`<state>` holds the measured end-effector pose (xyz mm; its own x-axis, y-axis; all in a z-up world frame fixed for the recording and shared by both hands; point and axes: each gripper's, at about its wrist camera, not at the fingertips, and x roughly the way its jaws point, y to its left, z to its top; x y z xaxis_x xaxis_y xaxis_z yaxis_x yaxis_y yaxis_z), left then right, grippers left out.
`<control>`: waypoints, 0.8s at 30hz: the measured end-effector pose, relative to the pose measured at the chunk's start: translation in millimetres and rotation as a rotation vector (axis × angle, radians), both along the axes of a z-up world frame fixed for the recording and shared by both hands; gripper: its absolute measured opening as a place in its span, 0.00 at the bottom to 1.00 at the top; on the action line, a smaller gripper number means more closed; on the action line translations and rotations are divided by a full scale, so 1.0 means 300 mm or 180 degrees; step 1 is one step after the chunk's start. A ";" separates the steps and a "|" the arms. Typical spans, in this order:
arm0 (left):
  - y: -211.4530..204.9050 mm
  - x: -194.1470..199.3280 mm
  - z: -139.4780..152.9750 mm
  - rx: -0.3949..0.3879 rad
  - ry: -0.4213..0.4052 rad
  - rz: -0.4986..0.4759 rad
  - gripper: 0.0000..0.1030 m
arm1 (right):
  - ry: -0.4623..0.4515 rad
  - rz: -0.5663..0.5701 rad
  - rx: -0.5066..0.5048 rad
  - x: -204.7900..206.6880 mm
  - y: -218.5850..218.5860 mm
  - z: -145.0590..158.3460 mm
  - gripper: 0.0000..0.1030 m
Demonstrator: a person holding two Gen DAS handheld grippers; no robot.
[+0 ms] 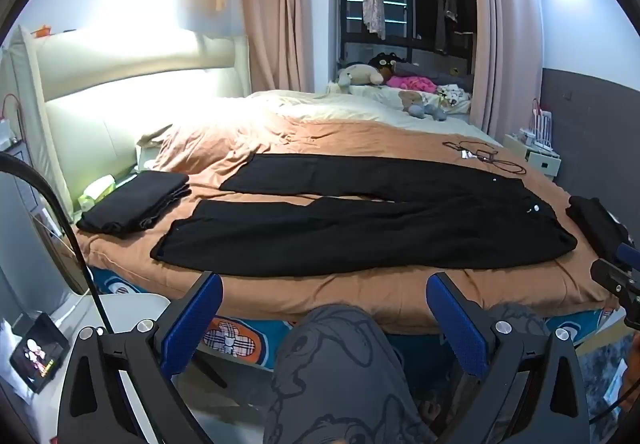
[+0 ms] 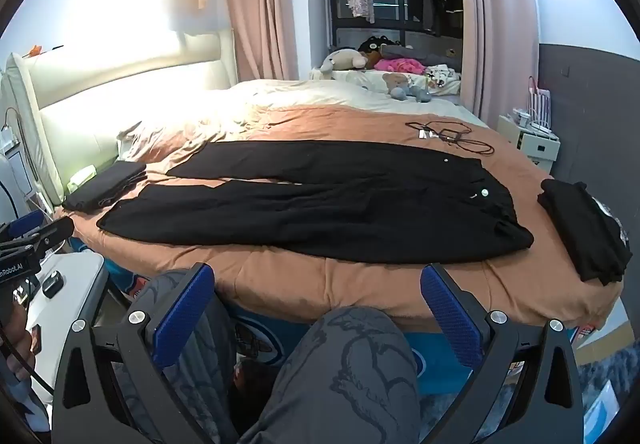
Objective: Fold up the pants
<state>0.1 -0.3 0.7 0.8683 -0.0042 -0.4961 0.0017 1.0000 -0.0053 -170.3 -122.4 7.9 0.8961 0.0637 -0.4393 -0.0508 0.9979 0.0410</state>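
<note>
Pants (image 1: pixel 360 224) lie beyond left hand-held gripper (image 1: pixel 324 308).

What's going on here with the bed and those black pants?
A person stands at the bed's edge holding a gripper in each hand. Black pants lie spread flat on the orange blanket, legs apart, not yet folded. The left gripper and right gripper are both open and empty, short of the fabric. Folded black clothes lie alongside.

Folded black garment (image 1: pixel 596 228), 3 o'clock: cut by right gripper (image 1: pixel 618 284). Cable items (image 2: pixel 448 135), 1 o'clock: too small to identify.
</note>
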 end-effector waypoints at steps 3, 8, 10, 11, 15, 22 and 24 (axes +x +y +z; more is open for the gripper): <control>-0.004 -0.001 0.008 -0.0022 -0.0042 -0.0019 1.00 | 0.0013 0.0013 0.0009 -0.005 -0.014 -0.001 1.00; -0.019 -0.067 0.031 -0.0056 -0.0167 -0.0070 1.00 | -0.0009 0.0010 -0.0117 -0.024 0.012 -0.004 1.00; -0.011 -0.086 0.022 -0.0059 -0.0213 -0.0101 1.00 | -0.0024 -0.0002 -0.0101 -0.031 0.014 0.007 1.00; 0.005 -0.085 0.026 -0.0091 -0.0199 -0.0110 1.00 | -0.0037 -0.0001 -0.0105 -0.034 0.017 0.011 1.00; -0.005 -0.118 0.039 -0.0089 -0.0261 -0.0097 1.00 | -0.0095 0.0011 -0.0128 -0.057 0.023 0.017 1.00; -0.005 -0.149 0.048 -0.0126 -0.0293 -0.0102 1.00 | -0.0113 0.0022 -0.0116 -0.079 0.028 0.007 1.00; -0.005 -0.164 0.052 -0.0140 -0.0313 -0.0114 1.00 | -0.0125 0.0020 -0.0108 -0.090 0.027 0.010 1.00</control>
<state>-49.1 -1.8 16.2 0.9117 -0.0560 -0.4070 0.0402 0.9981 -0.0473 -197.2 -114.2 10.8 0.9123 0.0552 -0.4059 -0.0581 0.9983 0.0051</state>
